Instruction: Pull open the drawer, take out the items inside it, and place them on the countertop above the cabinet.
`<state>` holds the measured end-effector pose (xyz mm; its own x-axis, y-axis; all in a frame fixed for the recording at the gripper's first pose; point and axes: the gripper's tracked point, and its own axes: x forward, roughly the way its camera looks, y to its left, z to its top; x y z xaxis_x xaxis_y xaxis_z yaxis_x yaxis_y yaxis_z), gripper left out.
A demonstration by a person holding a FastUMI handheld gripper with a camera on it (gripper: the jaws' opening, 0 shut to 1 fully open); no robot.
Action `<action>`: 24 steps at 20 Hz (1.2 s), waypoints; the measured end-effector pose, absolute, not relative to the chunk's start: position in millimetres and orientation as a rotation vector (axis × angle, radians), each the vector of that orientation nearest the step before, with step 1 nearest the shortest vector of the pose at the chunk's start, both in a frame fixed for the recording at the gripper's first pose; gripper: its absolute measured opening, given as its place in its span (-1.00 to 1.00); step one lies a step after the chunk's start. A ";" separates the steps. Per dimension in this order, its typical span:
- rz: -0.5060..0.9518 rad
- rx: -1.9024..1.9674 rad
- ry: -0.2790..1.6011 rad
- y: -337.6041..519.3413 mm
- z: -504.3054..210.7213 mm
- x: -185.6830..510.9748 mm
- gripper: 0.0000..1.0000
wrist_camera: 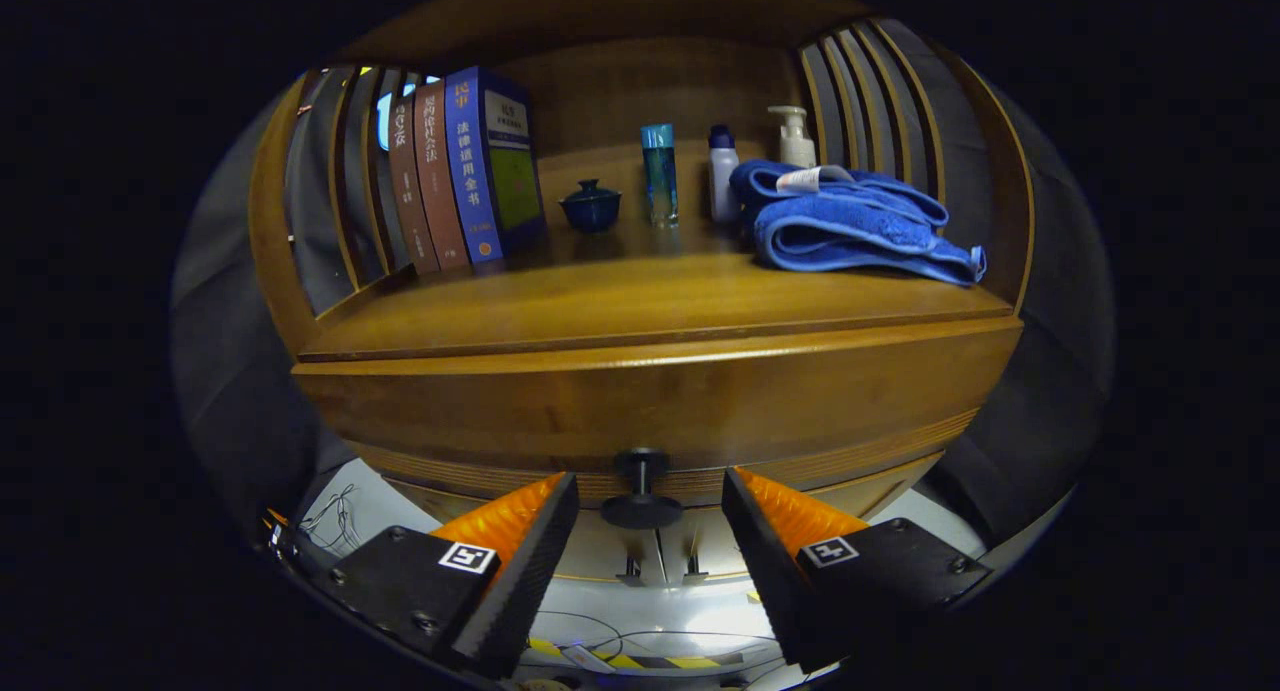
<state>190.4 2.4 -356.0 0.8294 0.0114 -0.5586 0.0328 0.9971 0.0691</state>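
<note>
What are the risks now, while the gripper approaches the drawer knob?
1. The gripper is open with the round black knob between its fingers; the knob is small, so the fingers may slip off when closing.
2. The folded blue towel lies near the countertop front, leaving less space there for items.

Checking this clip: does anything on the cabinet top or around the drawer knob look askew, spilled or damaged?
Nothing spilled or damaged. The books lean slightly, and the blue towel is loosely folded beside the bottles; neither looks wrong. The drawer looks closed, its knob between the fingers of the open gripper.
</note>
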 end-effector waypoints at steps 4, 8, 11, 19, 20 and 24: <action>-0.002 0.060 0.616 5.3 -365.1 189.5 0.11; 0.009 0.065 0.612 7.1 -363.9 189.8 -0.28; 0.000 0.058 0.615 5.7 -364.9 189.7 -0.28; -0.017 0.047 0.647 7.9 -360.3 153.3 -0.29; -0.018 0.044 0.654 8.5 -359.3 145.0 -0.29; -0.017 0.038 0.674 10.4 -354.9 112.1 -0.28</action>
